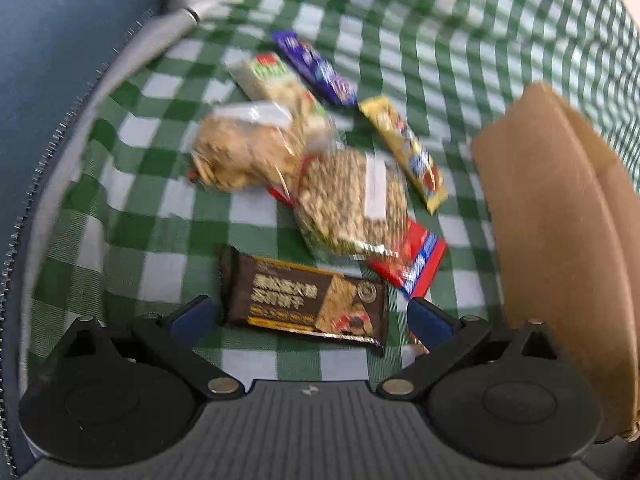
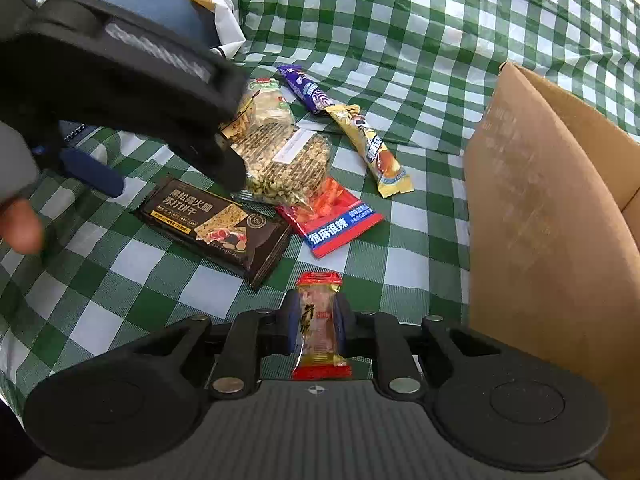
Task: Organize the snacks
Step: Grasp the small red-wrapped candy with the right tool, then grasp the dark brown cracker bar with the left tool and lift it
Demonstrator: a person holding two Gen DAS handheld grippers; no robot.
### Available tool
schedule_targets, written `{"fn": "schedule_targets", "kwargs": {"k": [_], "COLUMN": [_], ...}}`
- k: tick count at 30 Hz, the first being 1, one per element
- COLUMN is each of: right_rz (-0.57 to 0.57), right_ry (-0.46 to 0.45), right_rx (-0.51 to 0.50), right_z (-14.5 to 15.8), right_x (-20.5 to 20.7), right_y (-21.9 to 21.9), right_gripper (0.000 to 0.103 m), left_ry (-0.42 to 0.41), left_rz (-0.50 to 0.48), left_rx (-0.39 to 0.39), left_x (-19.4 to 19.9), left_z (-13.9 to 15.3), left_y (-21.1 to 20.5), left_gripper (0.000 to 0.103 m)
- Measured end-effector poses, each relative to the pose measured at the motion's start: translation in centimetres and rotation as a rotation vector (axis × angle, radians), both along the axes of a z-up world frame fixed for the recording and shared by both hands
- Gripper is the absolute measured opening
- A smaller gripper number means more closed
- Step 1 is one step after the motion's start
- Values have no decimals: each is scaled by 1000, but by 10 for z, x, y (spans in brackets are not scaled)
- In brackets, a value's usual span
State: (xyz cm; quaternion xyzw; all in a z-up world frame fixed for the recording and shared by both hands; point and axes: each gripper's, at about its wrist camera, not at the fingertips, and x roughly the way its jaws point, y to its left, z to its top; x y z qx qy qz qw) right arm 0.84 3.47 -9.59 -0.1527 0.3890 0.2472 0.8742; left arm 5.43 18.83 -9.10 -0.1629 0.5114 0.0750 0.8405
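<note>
Right gripper (image 2: 318,322): clamped on small red-ended snack packet (image 2: 320,320) | Left gripper (image 1: 308,316): jaws apart over brown cracker pack (image 1: 304,300) | Cardboard box (image 2: 540,216): at right

Green checked cloth (image 2: 400,20) (rumpled); blue cushion (image 1: 60,40)

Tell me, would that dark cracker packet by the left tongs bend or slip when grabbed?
The dark cracker packet lies flat with square edges, so it probably stays fairly stiff. Its glossy wrapper may slide on the checked cloth if nudged. The crackers pictured on it suggest a hard squeeze from the open left tongs could break the contents.
</note>
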Motion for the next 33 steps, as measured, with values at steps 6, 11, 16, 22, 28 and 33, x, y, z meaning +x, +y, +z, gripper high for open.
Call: {"fn": "schedule_targets", "kwargs": {"k": [6, 11, 16, 22, 28, 33], "right_rz": [-5, -8, -6, -3, 0, -5], "right_ry": [30, 36, 40, 33, 30, 17], "right_rx": [-11, -11, -15, -20, -31, -30], "right_z": [-5, -6, -8, -9, -7, 0], "right_x": [6, 9, 12, 11, 9, 8], "right_y": [-3, -4, -4, -3, -2, -3], "right_gripper": [25, 26, 26, 26, 23, 19], "left_ry": [40, 78, 95, 91, 75, 53], "left_rz": [-48, -73, -120, -108, -108, -77], "left_rx": [98, 148, 187, 174, 180, 152], "left_x": [14, 22, 22, 21, 17, 13], "left_z": [-12, -20, -27, -28, -25, -14], "left_y": [-18, -24, -32, -30, -31, -25], "left_gripper": [103, 103, 103, 103, 99, 85]}}
